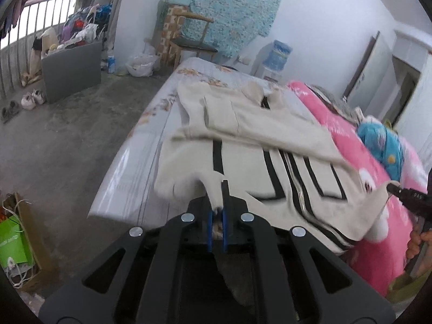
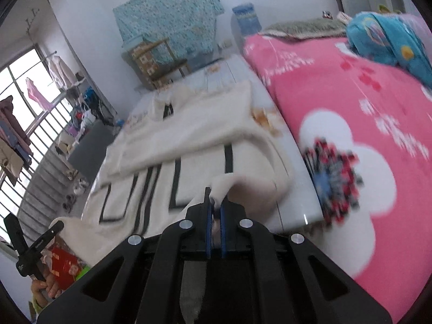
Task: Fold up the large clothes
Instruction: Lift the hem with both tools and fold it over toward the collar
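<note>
Cream knitted jacket with black stripes [image 1: 243,124]: near hem corners clamped by left gripper [image 1: 218,189] and right gripper [image 2: 214,193]; collar lies far ahead.

Straight ahead of the tongs a white wall [image 1: 324,13] closes the room, with a turquoise patterned cloth [image 1: 229,13] hung over a wooden chair [image 1: 193,40] at its foot. Beside the chair, further right, stands a water dispenser [image 1: 275,56]. Left of the tongs the bare concrete floor [image 1: 67,140] runs to a barred window [image 2: 24,102] that lets in pale daylight; a grey box [image 1: 71,67] piled with clothes stands before it. On the right lies a pink floral blanket [image 2: 351,135].
</note>
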{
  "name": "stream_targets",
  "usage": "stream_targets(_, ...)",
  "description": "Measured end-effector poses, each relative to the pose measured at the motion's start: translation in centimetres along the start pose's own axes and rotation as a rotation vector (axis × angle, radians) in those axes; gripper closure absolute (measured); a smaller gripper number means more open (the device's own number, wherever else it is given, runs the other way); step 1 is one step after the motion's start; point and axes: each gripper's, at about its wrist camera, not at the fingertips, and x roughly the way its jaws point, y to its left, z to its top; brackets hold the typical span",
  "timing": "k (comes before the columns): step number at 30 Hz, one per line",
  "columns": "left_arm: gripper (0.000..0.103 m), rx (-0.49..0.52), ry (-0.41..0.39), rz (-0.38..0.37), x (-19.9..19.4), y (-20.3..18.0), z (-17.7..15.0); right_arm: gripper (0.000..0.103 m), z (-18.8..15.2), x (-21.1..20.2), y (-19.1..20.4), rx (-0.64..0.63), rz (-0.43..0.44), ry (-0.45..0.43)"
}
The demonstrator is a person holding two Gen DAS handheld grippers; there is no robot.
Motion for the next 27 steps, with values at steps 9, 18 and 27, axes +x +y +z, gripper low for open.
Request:
stream_targets(9,0.094,-0.045,0.034,0.070,8.4,1.3,5.4,0.098,6.7,9.8,-0.2,0.025,-0.008,0.014)
stream_targets(18,0.062,-0.114,0.034,0.113,11.8,4.2,5.1,0.054,6.1,13.5,-3.9,0.068,-0.106,0.023)
stream_targets(27,0.054,-0.017,0.125,0.196,11.3,3.5,2.2,0.055,4.4,13.6,-4.1,-0.134,-0.254,0.116)
